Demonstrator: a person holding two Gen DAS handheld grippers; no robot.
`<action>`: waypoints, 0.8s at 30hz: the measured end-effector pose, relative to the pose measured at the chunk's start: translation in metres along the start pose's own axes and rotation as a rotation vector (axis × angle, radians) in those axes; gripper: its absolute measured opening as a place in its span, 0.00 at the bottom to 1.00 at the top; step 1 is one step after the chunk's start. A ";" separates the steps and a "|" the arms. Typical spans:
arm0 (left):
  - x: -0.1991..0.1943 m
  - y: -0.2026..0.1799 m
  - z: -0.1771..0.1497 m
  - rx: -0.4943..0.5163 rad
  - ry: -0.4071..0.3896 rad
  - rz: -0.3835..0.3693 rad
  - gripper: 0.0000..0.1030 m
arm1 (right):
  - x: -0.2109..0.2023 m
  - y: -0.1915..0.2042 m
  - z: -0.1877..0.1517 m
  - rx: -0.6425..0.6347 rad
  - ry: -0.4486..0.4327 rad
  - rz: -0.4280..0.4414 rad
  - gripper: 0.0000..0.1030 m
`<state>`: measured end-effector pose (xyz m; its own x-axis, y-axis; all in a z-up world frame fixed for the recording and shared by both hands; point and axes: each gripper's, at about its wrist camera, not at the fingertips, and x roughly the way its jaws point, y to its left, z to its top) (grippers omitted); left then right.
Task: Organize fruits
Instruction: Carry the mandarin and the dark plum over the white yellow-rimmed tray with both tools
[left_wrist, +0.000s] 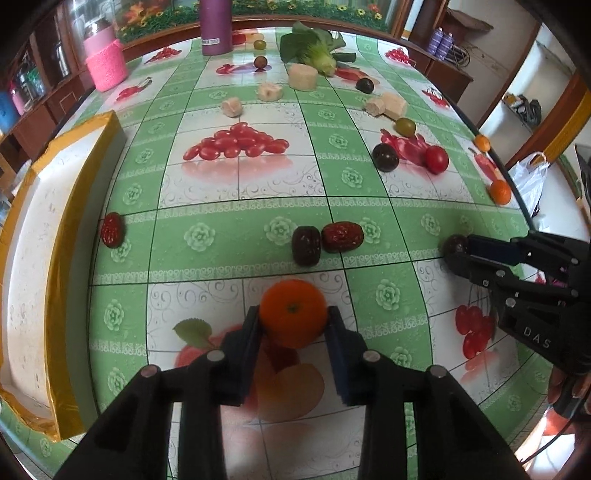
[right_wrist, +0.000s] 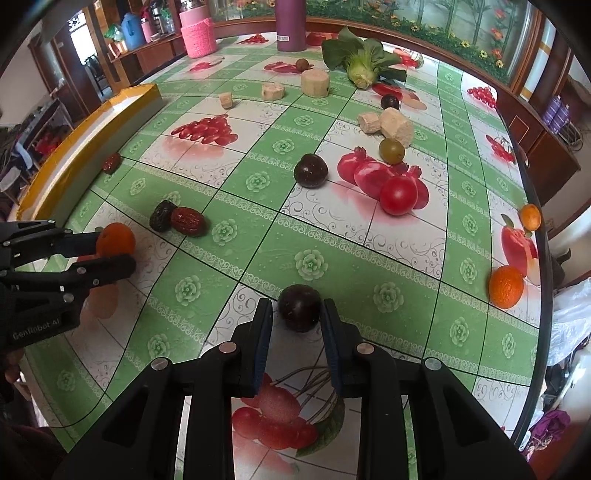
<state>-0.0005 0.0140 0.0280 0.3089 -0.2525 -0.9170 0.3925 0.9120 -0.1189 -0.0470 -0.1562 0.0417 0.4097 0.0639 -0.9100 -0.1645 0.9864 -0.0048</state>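
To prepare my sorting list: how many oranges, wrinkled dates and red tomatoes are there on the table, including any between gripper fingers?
Oranges: 3
Dates: 3
Tomatoes: 1
Total: 7

Bright daylight, soft shadows; glare on glossy green-and-white fruit-print tablecloth toward 12 o'clock (fisheye-bowed, vignetted edges).

Glossy printed tablecloth — matt black plastic tool, dimpled orange

Left gripper fingers clamped on load; right gripper fingers slightly apart, low.
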 end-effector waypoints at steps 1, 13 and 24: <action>-0.001 0.002 -0.001 -0.010 0.000 -0.007 0.36 | -0.001 0.001 0.000 -0.004 0.000 0.000 0.25; 0.006 0.006 -0.002 -0.037 0.013 -0.014 0.36 | 0.022 -0.009 0.008 0.059 0.054 -0.032 0.54; -0.008 0.007 0.001 -0.058 -0.014 -0.066 0.36 | -0.004 0.006 0.005 -0.046 0.006 -0.054 0.23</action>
<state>0.0009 0.0218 0.0350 0.2966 -0.3168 -0.9009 0.3617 0.9103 -0.2010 -0.0449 -0.1498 0.0473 0.4140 0.0103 -0.9102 -0.1835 0.9804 -0.0724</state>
